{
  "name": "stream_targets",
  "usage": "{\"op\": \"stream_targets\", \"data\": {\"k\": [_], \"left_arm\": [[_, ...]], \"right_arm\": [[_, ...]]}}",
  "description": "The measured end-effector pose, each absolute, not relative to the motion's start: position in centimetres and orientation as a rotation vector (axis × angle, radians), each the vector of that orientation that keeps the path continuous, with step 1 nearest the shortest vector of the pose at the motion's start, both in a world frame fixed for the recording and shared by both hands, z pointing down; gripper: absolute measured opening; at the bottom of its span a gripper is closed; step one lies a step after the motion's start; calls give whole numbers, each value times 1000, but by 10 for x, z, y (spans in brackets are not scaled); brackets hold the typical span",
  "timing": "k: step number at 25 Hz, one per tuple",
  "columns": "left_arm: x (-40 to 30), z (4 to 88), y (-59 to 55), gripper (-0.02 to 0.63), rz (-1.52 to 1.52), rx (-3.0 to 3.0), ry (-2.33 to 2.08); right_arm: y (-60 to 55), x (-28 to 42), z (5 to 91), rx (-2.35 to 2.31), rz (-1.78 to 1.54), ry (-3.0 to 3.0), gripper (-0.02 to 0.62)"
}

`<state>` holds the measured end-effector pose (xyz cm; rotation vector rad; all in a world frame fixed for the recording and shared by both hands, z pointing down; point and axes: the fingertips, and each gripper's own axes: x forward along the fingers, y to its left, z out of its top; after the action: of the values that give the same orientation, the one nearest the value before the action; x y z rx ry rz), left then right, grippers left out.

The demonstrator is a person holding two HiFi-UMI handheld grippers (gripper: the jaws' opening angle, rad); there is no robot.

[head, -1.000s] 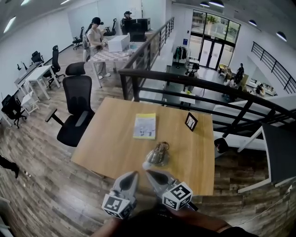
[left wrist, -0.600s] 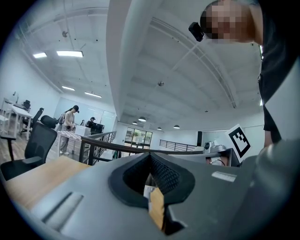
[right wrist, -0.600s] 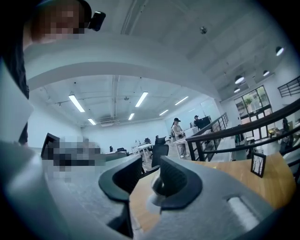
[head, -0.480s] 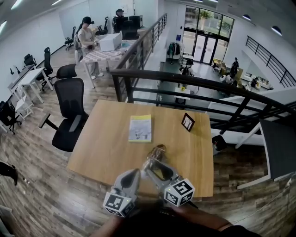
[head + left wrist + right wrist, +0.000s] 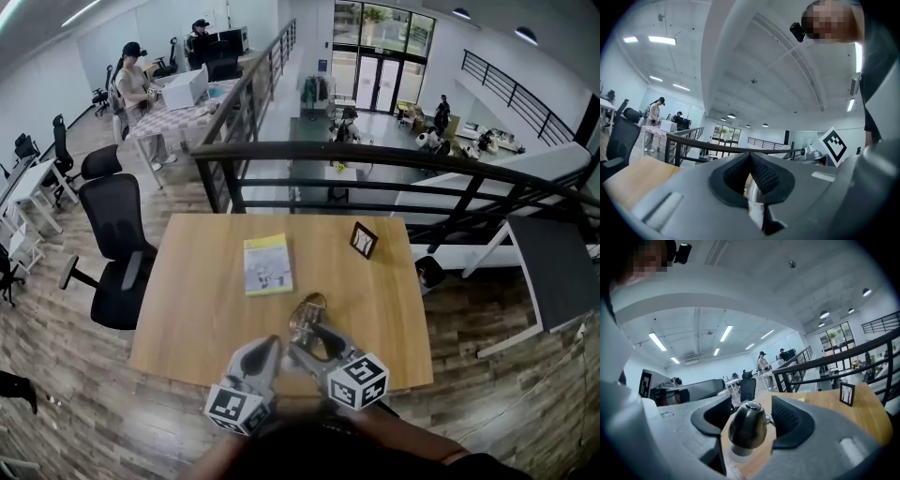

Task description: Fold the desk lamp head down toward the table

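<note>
Right claw [image 5: 752, 412] stands spread, its ribbed black pads just opened, flanking without touching the rounded, dark glossy head of the lamp [image 5: 309, 312]. Left claw [image 5: 750, 164] is pressed together alongside. That lamp sits near the front edge of the pale wooden surface [image 5: 197, 291], a yellow booklet [image 5: 267, 264] lying flat beyond.

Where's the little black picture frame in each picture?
Head view: picture frame on the table's far side, right of middle.
Left gripper view: not in it.
Right gripper view: at the right, standing on the table.
Shared landmark: the black railing, in all three.
</note>
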<state>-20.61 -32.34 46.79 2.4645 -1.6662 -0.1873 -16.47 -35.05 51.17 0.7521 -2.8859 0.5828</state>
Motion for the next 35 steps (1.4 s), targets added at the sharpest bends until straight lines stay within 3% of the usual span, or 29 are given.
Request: {"op": "stream_targets", "data": {"k": [5, 7, 24, 35], "left_arm": [[-204, 468, -328, 0, -178, 2504, -1582], [-204, 472, -330, 0, -179, 2510, -1549], [-205, 500, -317, 0, -146, 2464, -1368], [-213, 522, -311, 0, -124, 2431, -1329]], "right_arm": [[-352, -172, 519, 780, 598, -2840, 255], [-352, -172, 521, 800, 582, -2829, 224], [-306, -184, 579, 686, 419, -2666, 213], [-291, -193, 707, 619, 300, -2434, 175]]}}
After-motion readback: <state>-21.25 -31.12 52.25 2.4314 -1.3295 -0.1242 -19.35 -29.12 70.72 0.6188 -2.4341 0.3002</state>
